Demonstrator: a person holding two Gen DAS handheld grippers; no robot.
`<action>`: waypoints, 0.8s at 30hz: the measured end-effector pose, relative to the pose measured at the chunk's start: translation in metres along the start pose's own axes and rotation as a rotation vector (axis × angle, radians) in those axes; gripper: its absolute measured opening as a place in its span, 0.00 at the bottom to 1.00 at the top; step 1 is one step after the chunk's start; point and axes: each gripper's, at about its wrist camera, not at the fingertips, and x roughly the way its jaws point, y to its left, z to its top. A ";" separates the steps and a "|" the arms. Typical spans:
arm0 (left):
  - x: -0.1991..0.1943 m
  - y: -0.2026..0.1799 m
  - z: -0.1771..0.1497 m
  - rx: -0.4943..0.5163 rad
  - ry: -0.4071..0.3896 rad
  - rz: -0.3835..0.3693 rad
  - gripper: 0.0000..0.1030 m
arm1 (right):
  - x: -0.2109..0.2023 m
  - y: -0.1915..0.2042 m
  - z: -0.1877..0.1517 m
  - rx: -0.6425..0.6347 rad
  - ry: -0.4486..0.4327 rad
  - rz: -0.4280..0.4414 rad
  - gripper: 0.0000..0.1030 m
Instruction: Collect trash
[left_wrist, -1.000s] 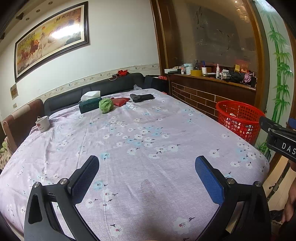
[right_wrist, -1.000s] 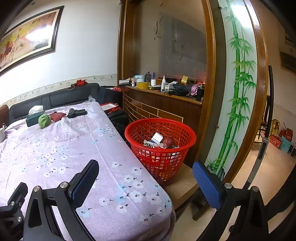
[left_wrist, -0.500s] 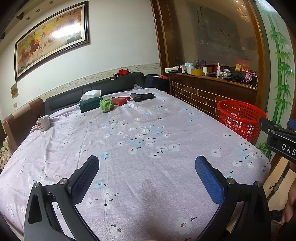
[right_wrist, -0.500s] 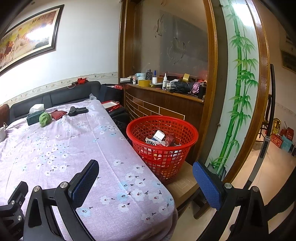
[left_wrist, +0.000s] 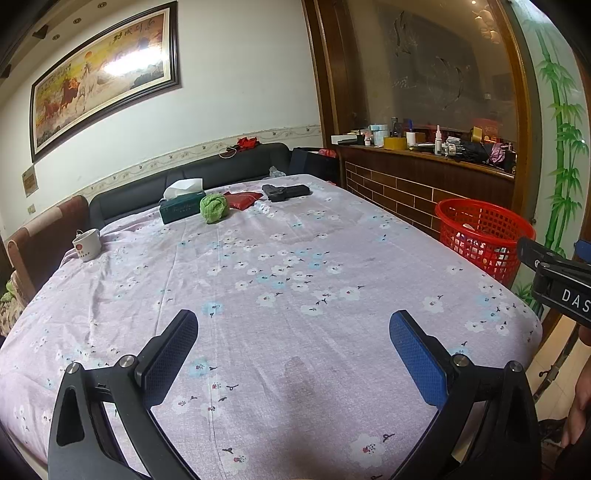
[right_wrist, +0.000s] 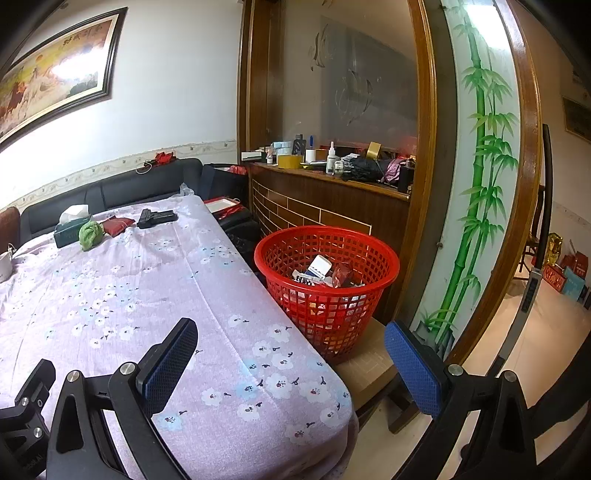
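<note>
Lying half-hidden in basket: trash.

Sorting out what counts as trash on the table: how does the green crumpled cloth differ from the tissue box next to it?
The green crumpled cloth is a soft, rounded, bright green lump; the tissue box is a rigid, dark green rectangular block. The box has a white tissue sticking out of its top, while the cloth has nothing on it. The box sits nearer the sofa. Both rest at the table's far end, close together.

Ceiling light flares white off the glass of the framed horse painting on my wall; fisheye edges bend and darken.
</note>
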 end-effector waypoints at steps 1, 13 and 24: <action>0.000 0.000 0.000 0.000 0.000 0.000 1.00 | 0.001 0.000 0.000 -0.001 0.001 0.001 0.99; 0.000 0.001 0.000 0.000 -0.001 0.002 1.00 | 0.003 0.001 -0.002 -0.003 0.010 0.001 0.99; 0.001 0.001 -0.001 -0.002 -0.001 0.006 1.00 | 0.005 0.004 -0.003 -0.007 0.017 0.007 0.99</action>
